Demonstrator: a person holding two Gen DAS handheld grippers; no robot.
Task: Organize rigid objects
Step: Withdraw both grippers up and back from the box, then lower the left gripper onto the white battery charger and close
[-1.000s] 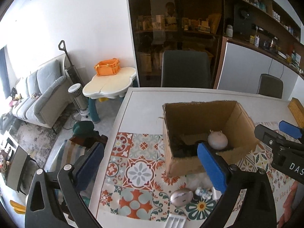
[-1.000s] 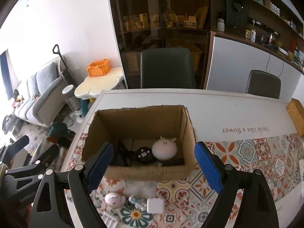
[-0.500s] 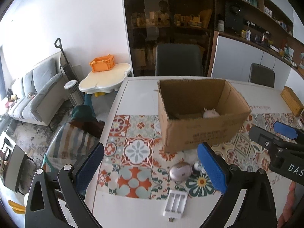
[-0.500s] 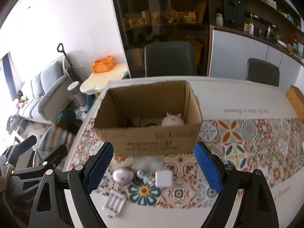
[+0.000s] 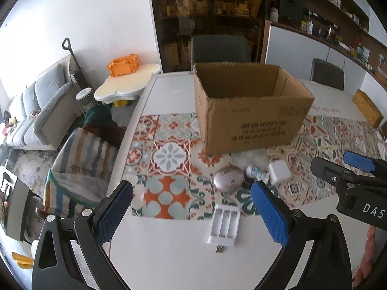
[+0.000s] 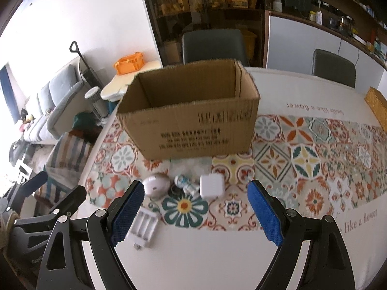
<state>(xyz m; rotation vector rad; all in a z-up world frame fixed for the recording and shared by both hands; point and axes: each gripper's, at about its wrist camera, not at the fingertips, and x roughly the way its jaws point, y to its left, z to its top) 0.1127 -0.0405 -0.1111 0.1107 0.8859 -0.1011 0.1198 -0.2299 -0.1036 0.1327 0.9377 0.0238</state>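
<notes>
both cameras are now pulled back and lowered compared with a second ago: the inside of the cardboard box (image 6: 191, 111) was visible then, with a white round item and dark items in it; now only its outer wall and rim are seen, and the contents are hidden. the small things in front of the box, partly cut off at the frame edge earlier, are now fully in view.

left gripper (image 5: 193, 212): jaws wide apart, nothing held. right gripper (image 6: 196, 213): jaws wide apart, nothing held; it is also seen at the right edge of the left view.

things left on the patterned table runner (image 6: 302, 154), all on the near side of the box:
- oval pinkish case (image 6: 156, 184), near the box's left corner
- small figurine (image 6: 186, 184), just right of the case, apparently touching it
- white cube charger (image 6: 211, 186), just right of the figurine
- white battery holder (image 6: 144, 227), nearer than the case, on the bare white table (image 6: 217, 261), a usb plug at its near end

judgement: the retreat from the box suggests a drop-off is finished and the next pick is being lined up. four items remain outside, so the task is partly done. the charger lies closest to the middle of the right jaws and looks the easiest next grasp. the figurine is crowded by both neighbours and could be knocked.
</notes>
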